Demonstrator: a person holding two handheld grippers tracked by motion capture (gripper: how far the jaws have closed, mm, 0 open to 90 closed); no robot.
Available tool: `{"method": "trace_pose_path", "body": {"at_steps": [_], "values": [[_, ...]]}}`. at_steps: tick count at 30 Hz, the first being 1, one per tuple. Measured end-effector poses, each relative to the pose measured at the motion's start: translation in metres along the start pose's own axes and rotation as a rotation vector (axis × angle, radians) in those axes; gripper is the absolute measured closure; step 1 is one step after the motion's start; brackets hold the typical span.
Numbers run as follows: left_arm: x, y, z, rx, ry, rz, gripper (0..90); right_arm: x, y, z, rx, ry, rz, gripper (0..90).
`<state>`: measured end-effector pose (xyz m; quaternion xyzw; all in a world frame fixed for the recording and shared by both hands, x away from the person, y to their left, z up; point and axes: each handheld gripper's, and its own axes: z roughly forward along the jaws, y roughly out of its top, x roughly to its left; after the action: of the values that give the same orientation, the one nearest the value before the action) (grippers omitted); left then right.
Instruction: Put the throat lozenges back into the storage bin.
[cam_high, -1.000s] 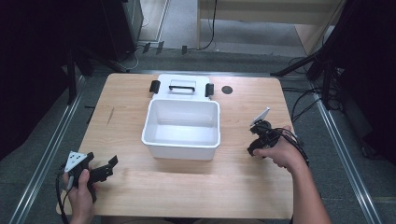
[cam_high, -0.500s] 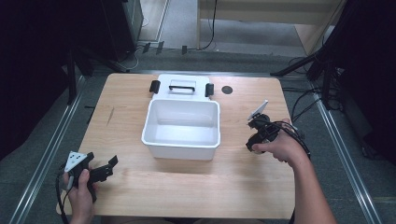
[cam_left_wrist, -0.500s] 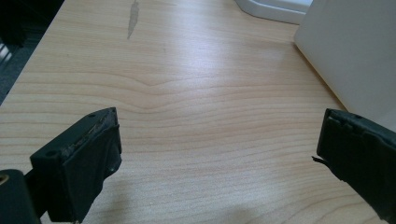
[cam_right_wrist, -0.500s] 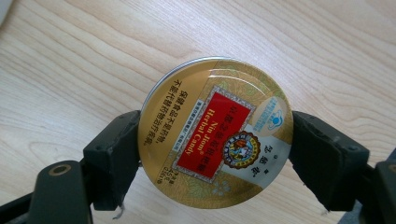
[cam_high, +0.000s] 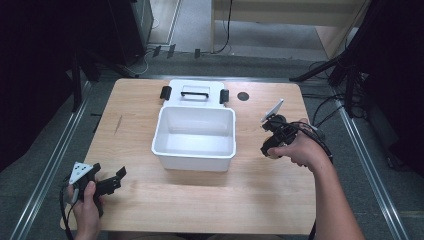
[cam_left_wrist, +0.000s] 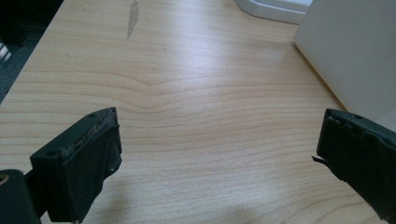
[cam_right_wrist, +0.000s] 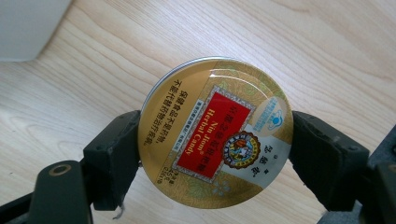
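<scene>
A round, flat candy tin is clamped by its rim between the two black jaws of the right gripper, which are closed in tightly on either side of it. In the right gripper view the tin's glossy gold lid is turned toward the camera; being circular, the tin has no long axis, but the red label panel on it is seen to run slantwise across the lid, with printed lettering along it and a small round emblem at one end. The lid looks like smooth metal with a bright rim. Under it the pale wooden table is seen, its grain running in fine lines.

In the high view the right gripper is held at the table's right side, just beside the white plastic bin, without touching it.

Nearer the person, at the table's front left corner, the left gripper is held low, its jaws spread wide with nothing between them.

Farther off, the bin is seen to be rectangular with rounded corners and smooth walls. Behind it, touching its far wall, lies a white lid with black latches and a handle.
</scene>
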<state>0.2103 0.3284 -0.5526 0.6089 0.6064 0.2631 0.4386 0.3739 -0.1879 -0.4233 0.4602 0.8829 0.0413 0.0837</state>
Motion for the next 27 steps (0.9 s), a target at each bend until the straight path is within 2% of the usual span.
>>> {"method": "trace_pose_path", "body": {"at_steps": [27], "values": [[0.000,0.000,0.000,-0.002,0.001,0.000,0.2,0.020,0.026,-0.047,-0.059,0.039,-0.113,21.5]]}}
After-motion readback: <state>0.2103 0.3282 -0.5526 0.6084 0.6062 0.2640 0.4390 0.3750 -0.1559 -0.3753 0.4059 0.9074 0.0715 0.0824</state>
